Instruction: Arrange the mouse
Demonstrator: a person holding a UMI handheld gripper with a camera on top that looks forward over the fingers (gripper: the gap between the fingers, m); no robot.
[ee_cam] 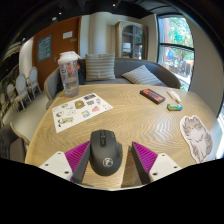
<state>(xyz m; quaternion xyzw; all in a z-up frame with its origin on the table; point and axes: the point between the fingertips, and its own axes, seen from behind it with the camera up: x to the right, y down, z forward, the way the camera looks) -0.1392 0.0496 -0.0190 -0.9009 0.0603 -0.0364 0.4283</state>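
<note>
A round, light wooden desk [120,110] fills the foreground of a bright room. Behind it stands a grey sofa [125,70] with a striped cushion [100,67] and a pale cushion [143,74]. Further back are a wooden glass-fronted cabinet [131,40] against a pale wall, a sunlit window [175,42] showing greenery, and white chairs [22,88] off to the side.

Mouse [105,150] btwn open gripper [111,158] fingers.
</note>
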